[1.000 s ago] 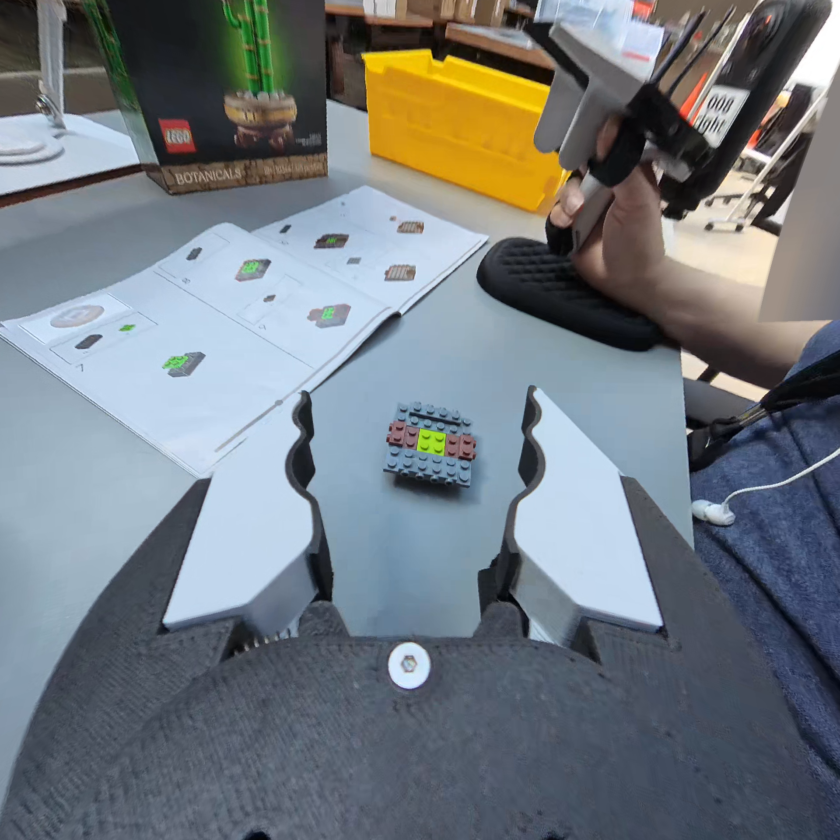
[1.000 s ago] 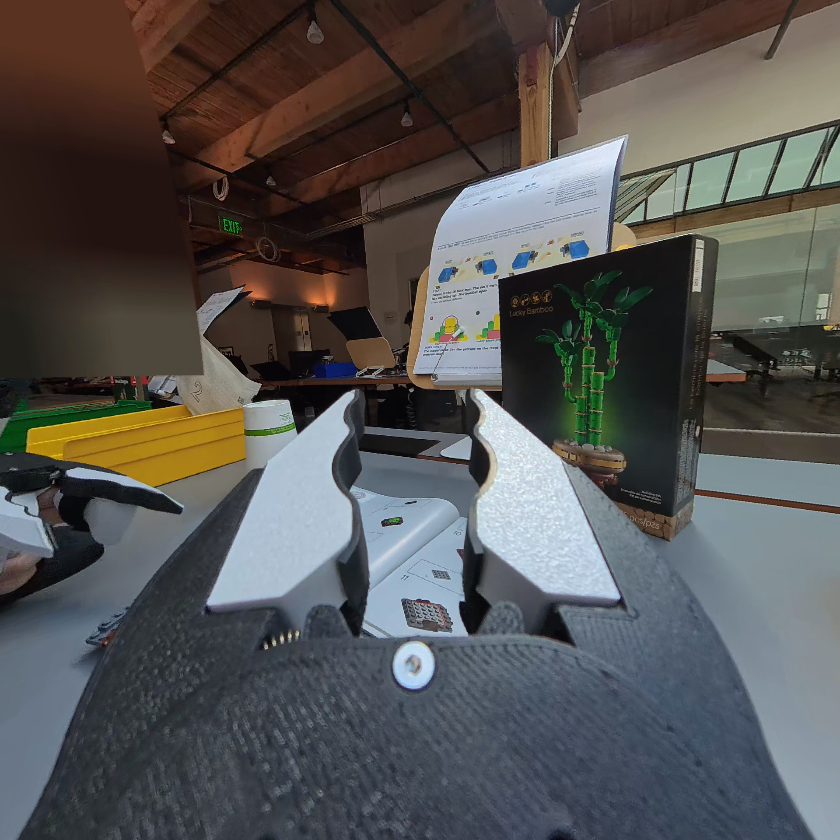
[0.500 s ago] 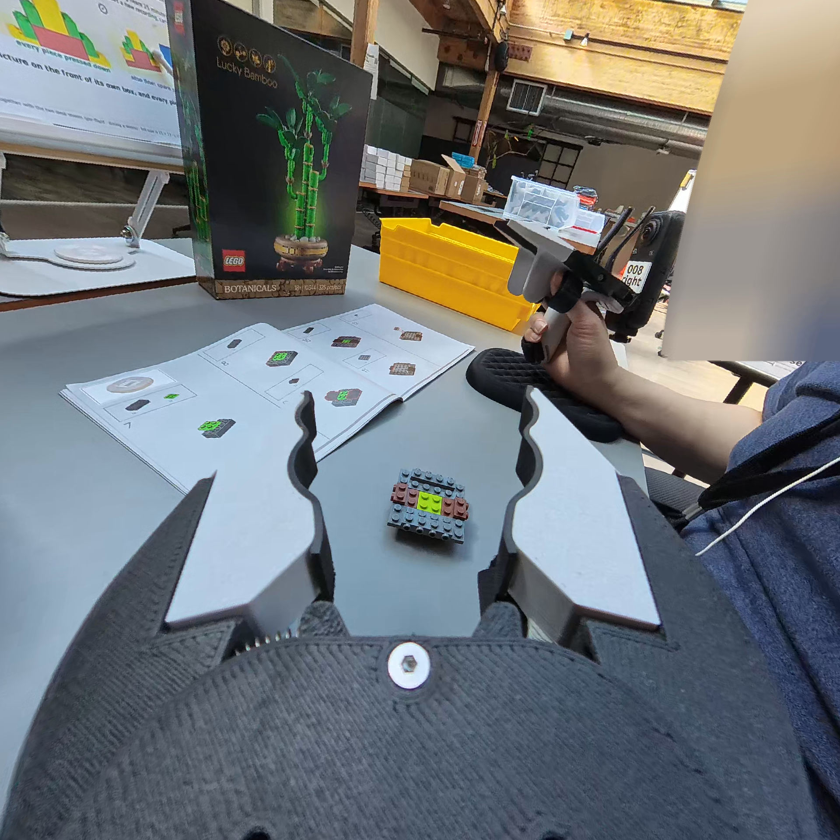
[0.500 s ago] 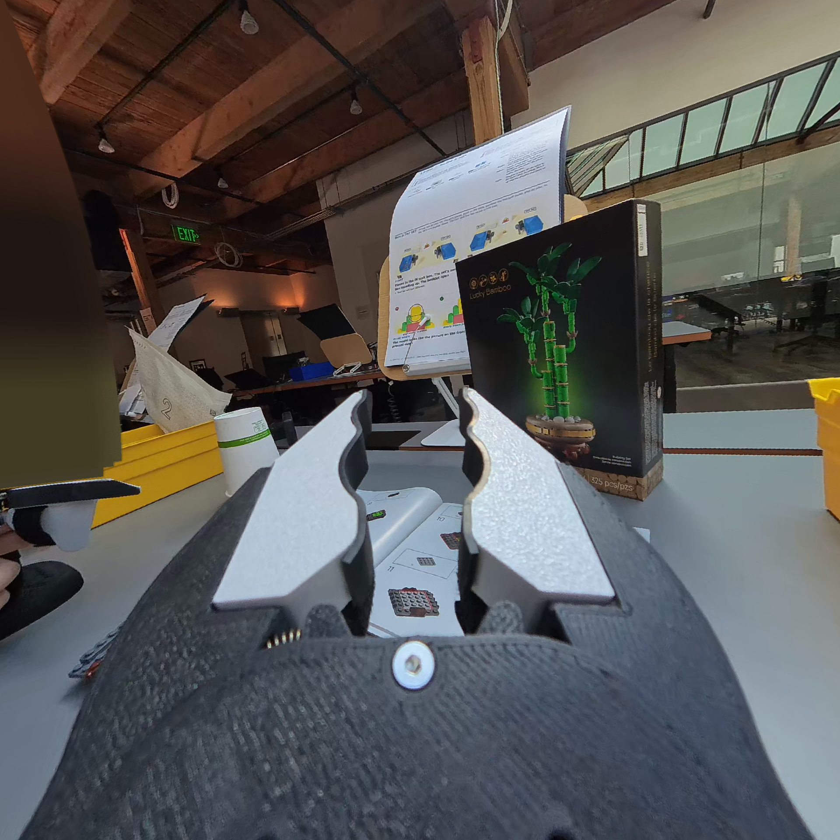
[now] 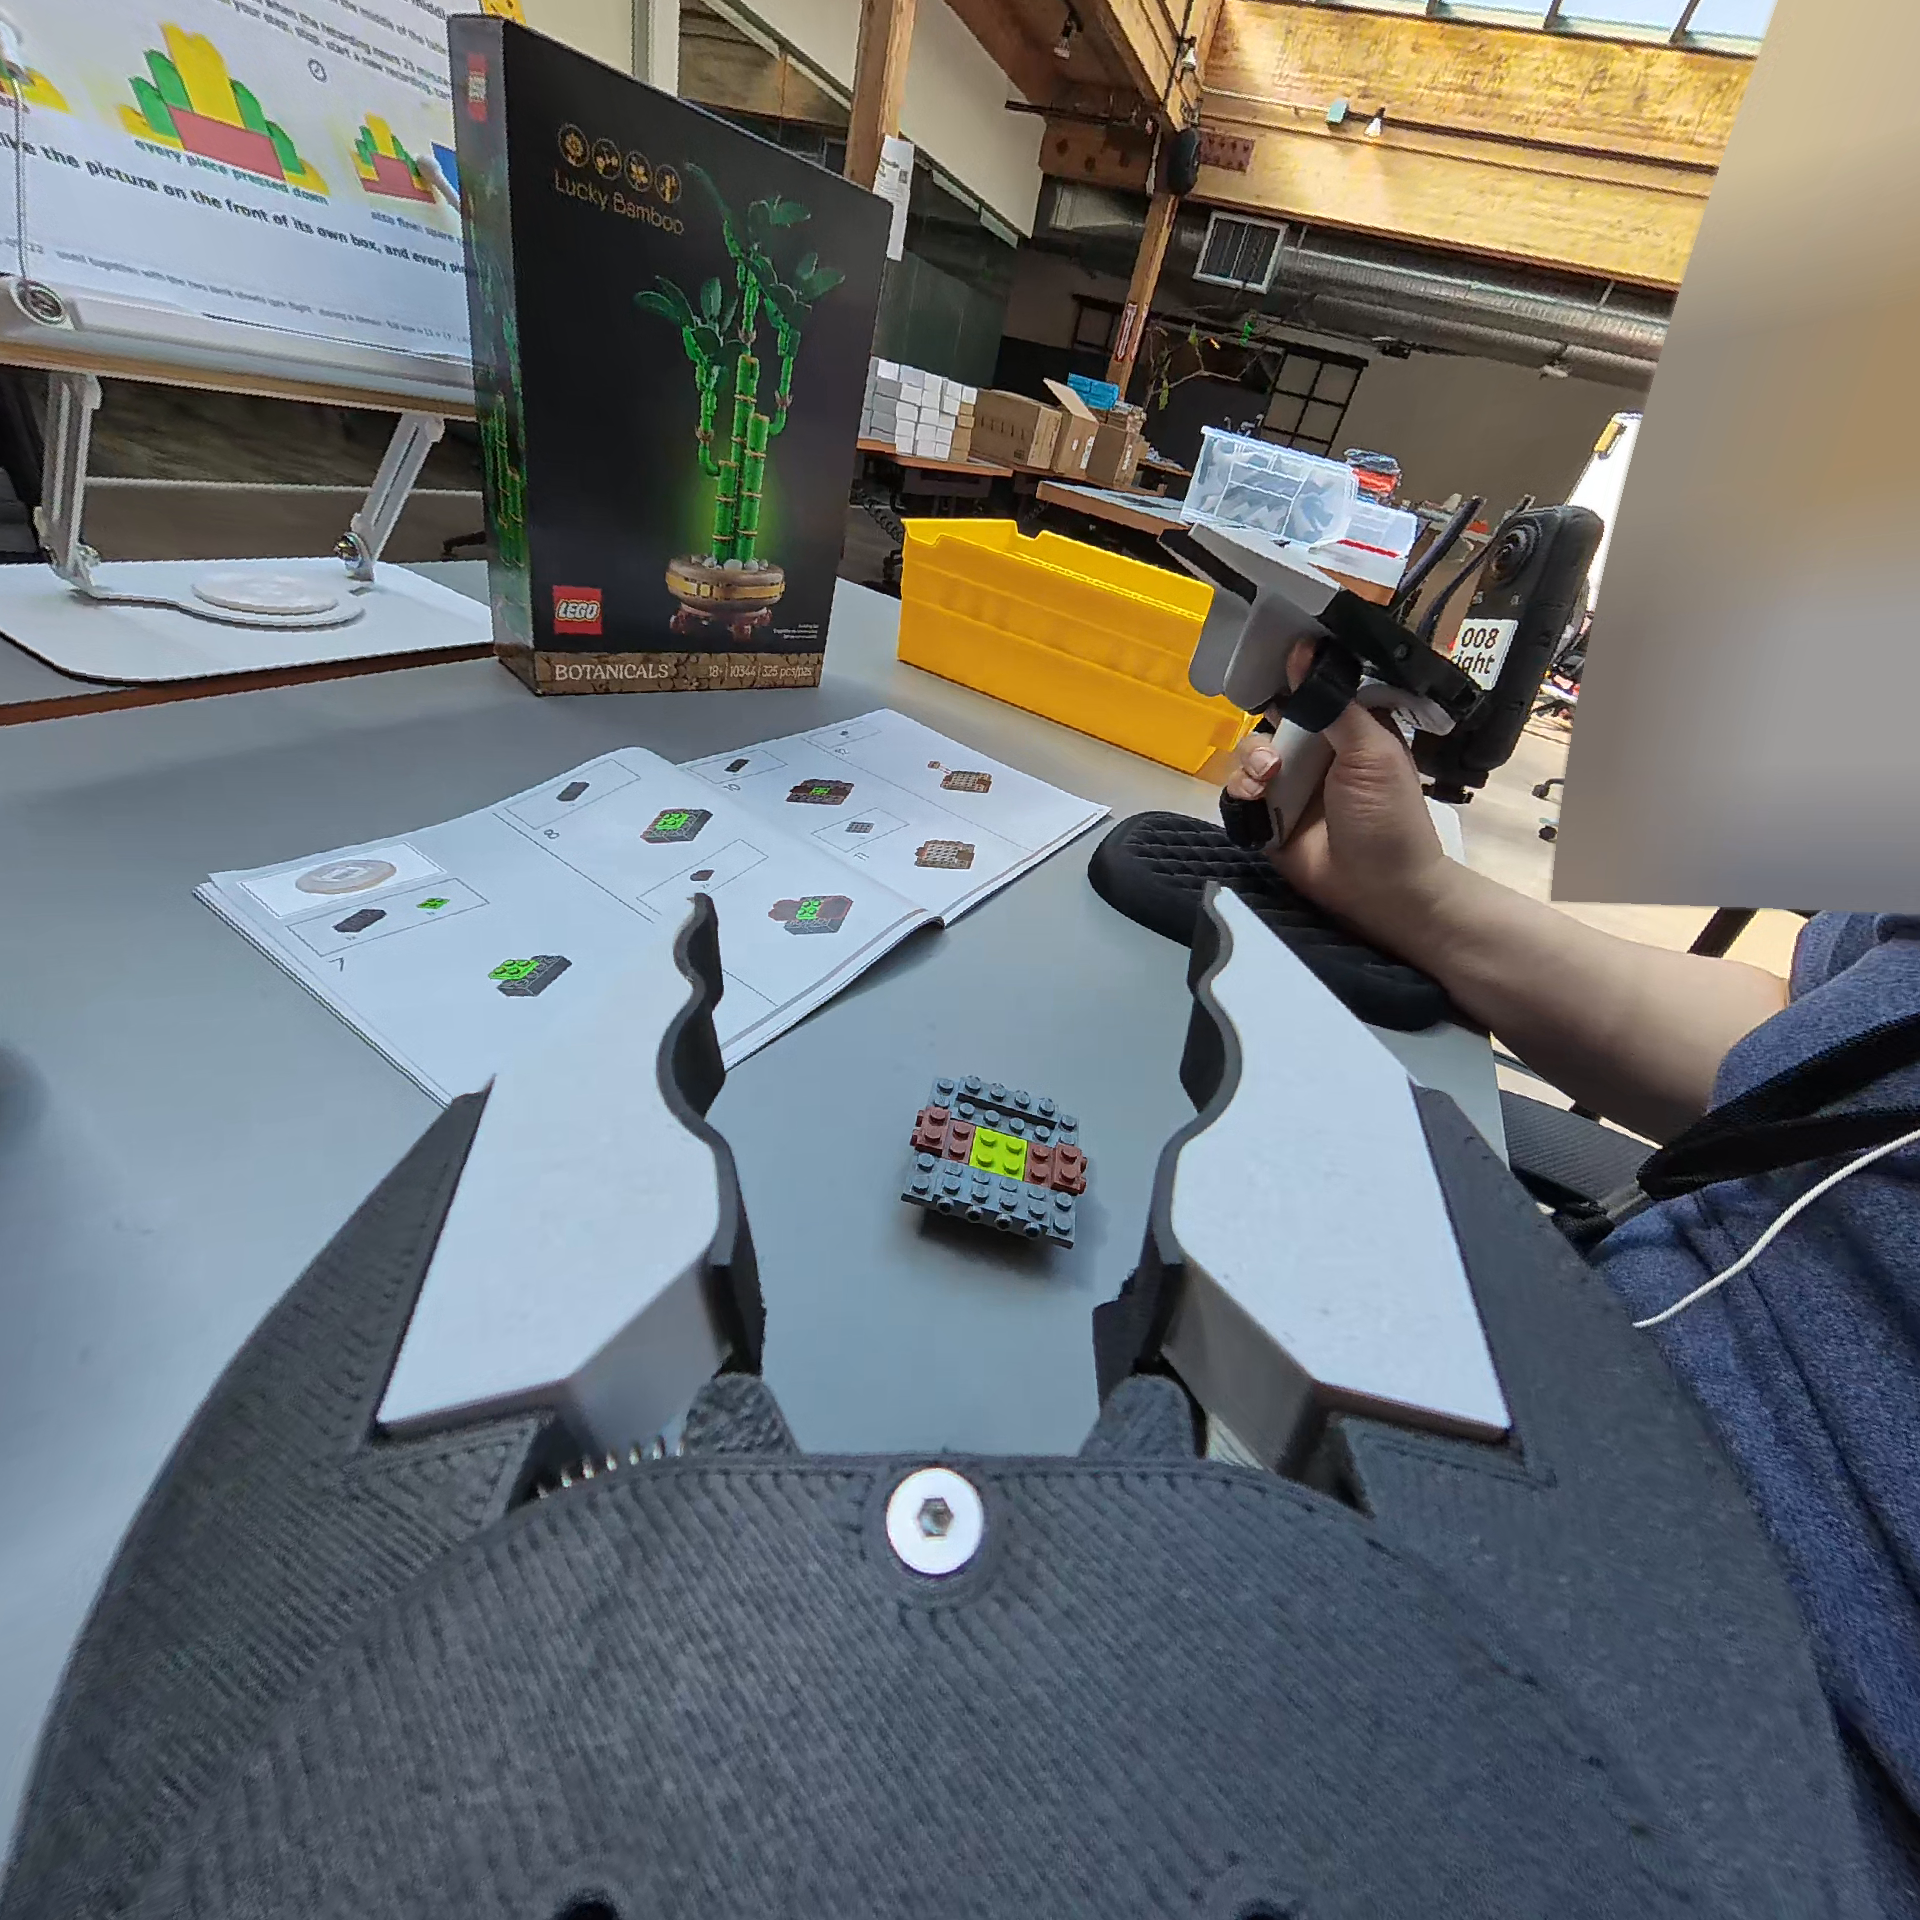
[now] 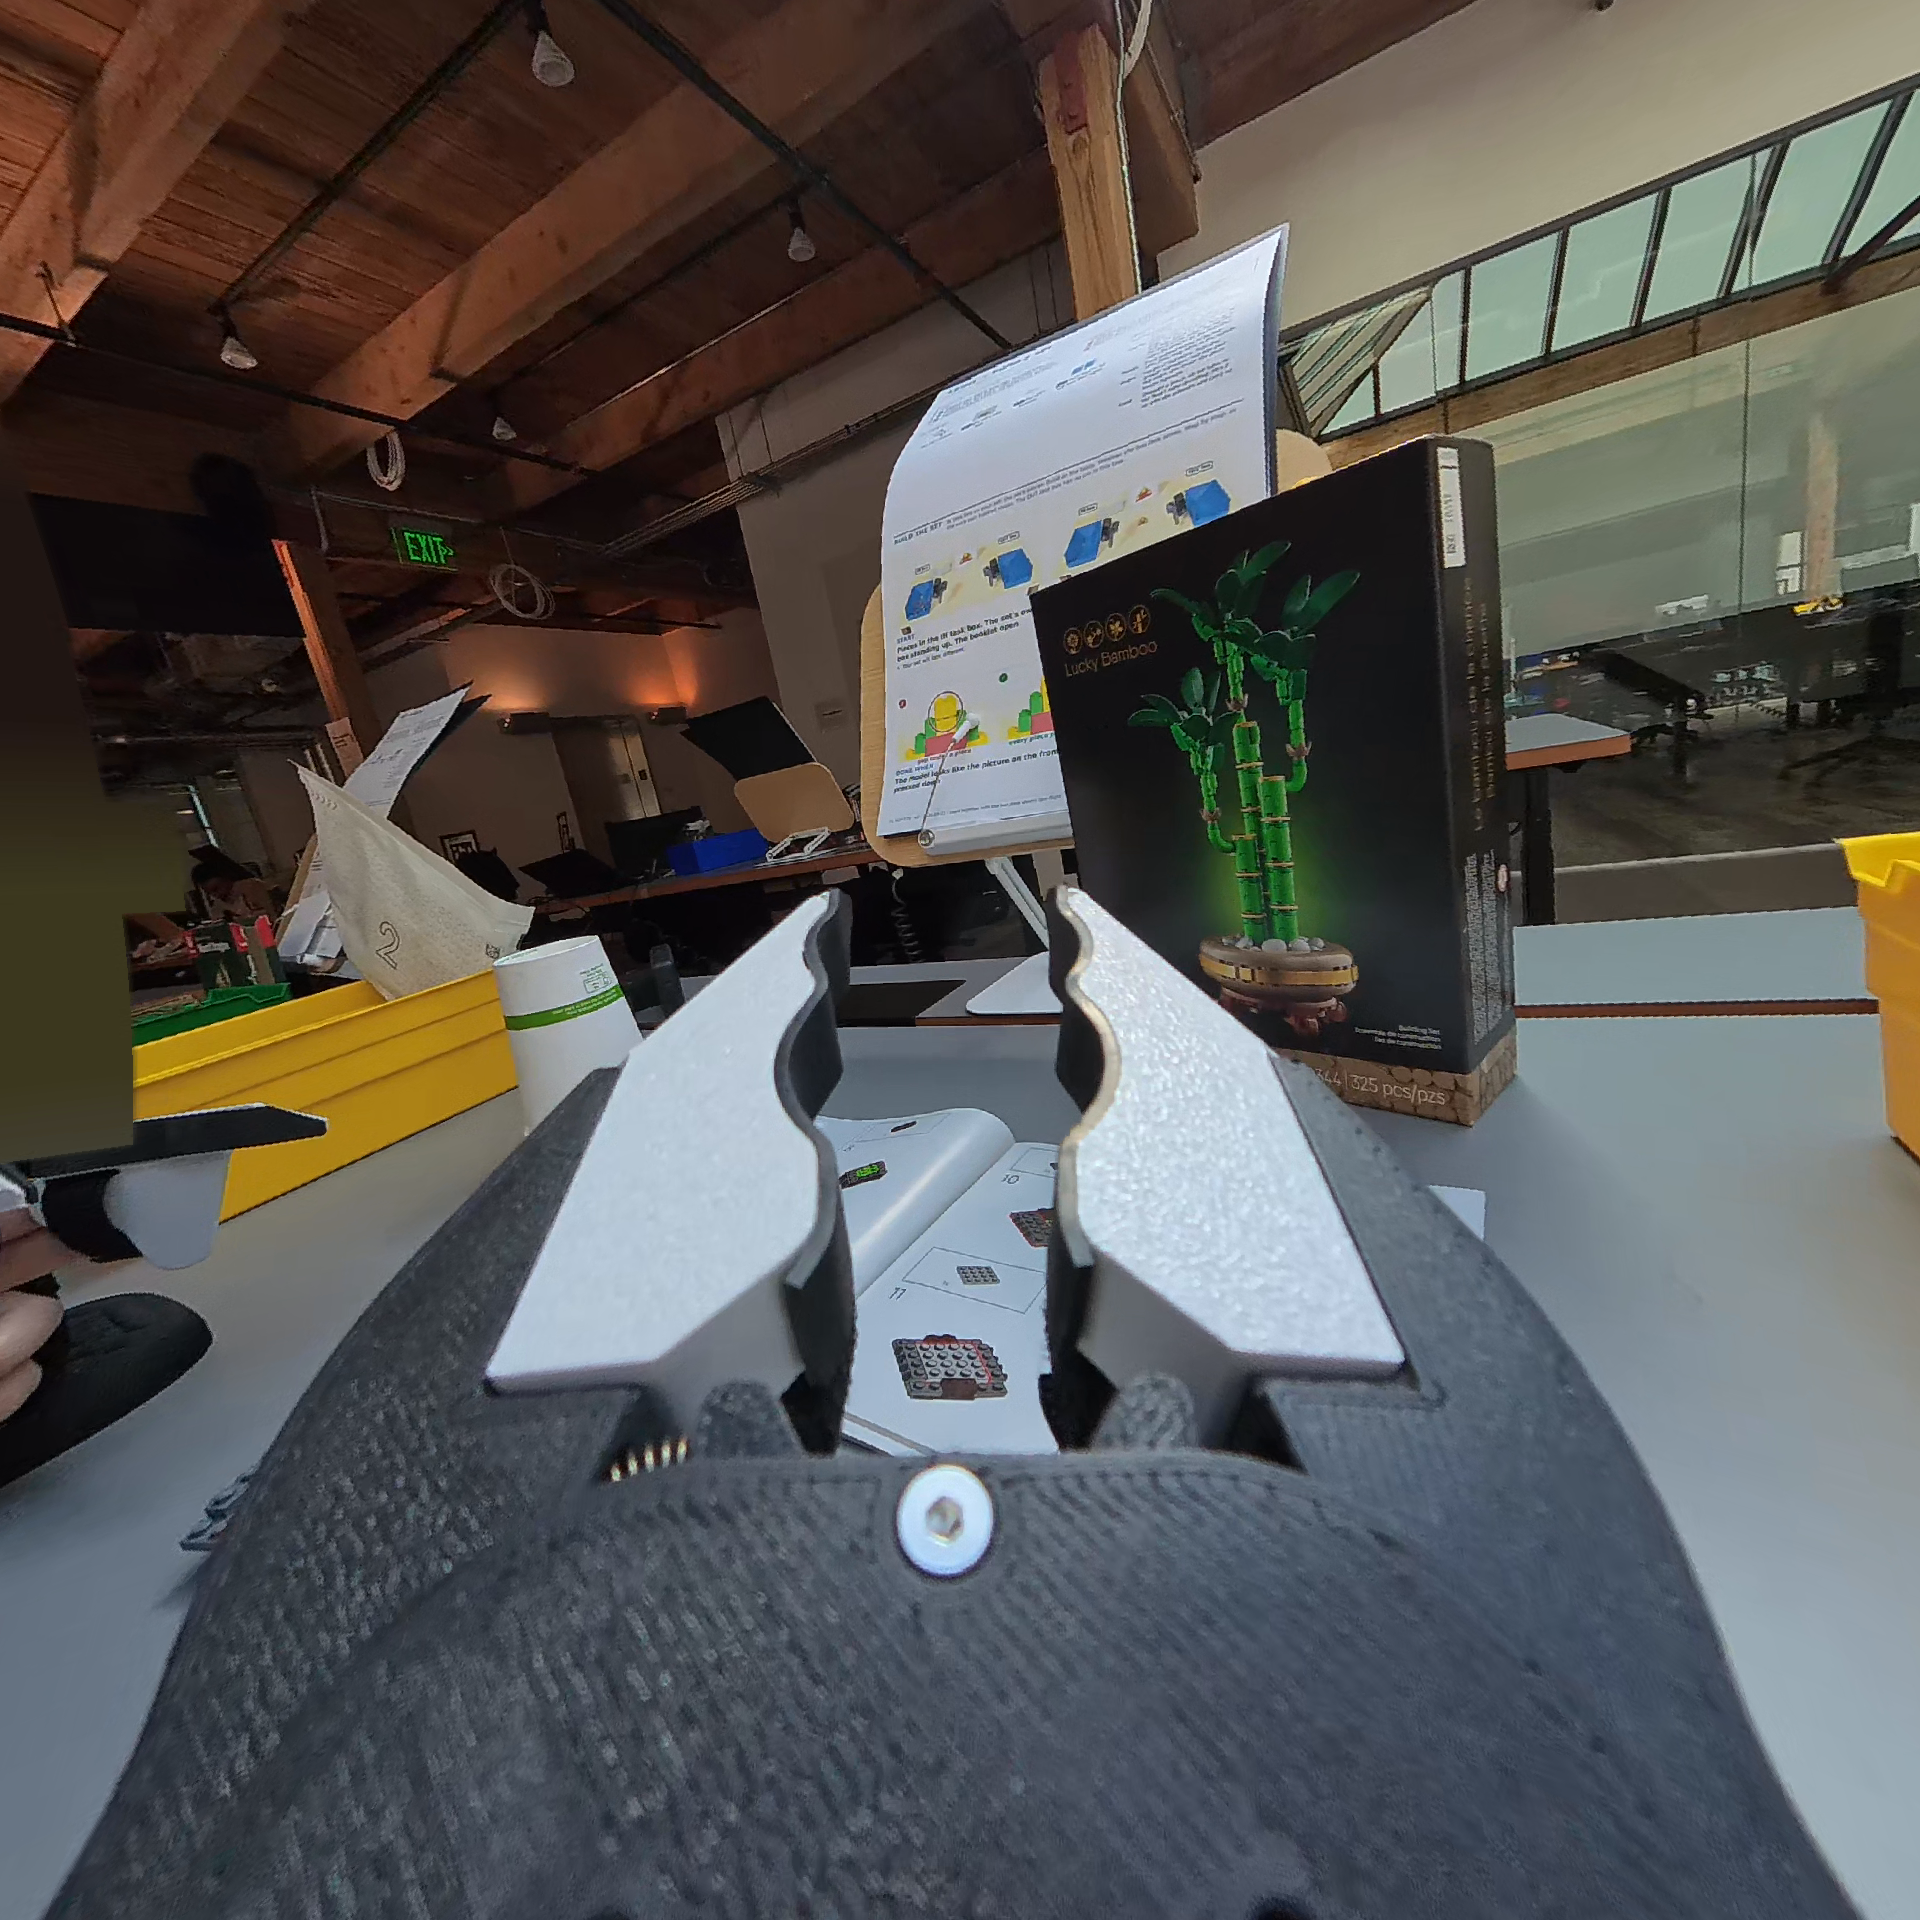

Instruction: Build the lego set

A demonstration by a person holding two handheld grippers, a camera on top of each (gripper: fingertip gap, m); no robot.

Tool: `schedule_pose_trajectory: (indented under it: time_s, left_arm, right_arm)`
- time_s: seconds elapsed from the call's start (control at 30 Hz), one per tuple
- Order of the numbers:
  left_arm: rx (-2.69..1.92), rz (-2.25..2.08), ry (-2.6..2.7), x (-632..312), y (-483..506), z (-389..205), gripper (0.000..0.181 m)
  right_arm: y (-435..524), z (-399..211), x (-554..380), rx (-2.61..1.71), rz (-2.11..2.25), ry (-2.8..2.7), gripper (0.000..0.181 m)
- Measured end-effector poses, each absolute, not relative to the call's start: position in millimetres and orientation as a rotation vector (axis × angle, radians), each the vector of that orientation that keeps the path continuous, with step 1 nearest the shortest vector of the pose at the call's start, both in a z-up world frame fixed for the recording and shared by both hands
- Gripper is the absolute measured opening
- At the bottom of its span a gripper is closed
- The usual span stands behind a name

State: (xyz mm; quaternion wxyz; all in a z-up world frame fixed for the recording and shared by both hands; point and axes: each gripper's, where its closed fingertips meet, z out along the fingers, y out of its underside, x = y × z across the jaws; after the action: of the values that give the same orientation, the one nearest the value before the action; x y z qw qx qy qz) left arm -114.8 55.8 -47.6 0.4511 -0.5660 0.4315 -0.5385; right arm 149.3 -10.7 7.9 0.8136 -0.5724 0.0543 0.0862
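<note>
**Small base, wide tools, no brick in hand**

Grey table (image 5: 156, 1091) fills the foreground of a timber-ceilinged workshop, and the things on it are taken from left to right. Toward the far left corner a white document stand (image 5: 208, 597) is set, with a printed sheet propped on it. Next along the far edge the black set box (image 5: 675, 416) is stood upright. In front of it the instruction booklet (image 5: 582, 894) lies open and flat. Nearer the front edge, the partly built lego base (image 5: 995, 1158) rests on the bare table: dark grey plates, brown pieces at both sides, a lime square in the middle. It is framed between the fingers of the left tool (image 5: 956, 966), which is spread wide and holds nothing; the base is not touched. A yellow bin (image 5: 1049, 634) sits toward the far right, and a black wrist pad (image 5: 1247, 914) lies near the right edge under the person's hand (image 5: 1351, 800). The right tool (image 6: 940, 935) is held above the booklet, opened narrowly, with nothing between its fingers.

No loose brick is seen on the table. Judged from this, the light base could be skidded if one finger met it first. Its plates could be levered apart if it were pinched at the studs rather than the sides. The booklet could be snagged by a low sweep.
</note>
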Motion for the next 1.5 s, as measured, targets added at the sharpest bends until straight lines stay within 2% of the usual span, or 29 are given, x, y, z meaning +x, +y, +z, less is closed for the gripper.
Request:
schedule_pose_trajectory:
  time_s: [0.6,0.97,1.5]
  left_arm:
    - [-1.389,-1.263,1.128,-112.1,51.0,-53.6,0.093]
    - [-1.455,-1.289,1.412,-98.4,21.1,-88.5,0.083]
    - [-1.446,-1.38,1.37,-95.5,24.6,-79.6,0.078]
  right_arm:
    - [6.5,-13.3,127.9,-1.366,0.28,0.056,0.034]
    - [6.1,-12.2,125.1,-1.348,0.371,0.082,0.034]
    - [6.3,-15.0,134.6,-1.361,0.344,0.114,0.032]
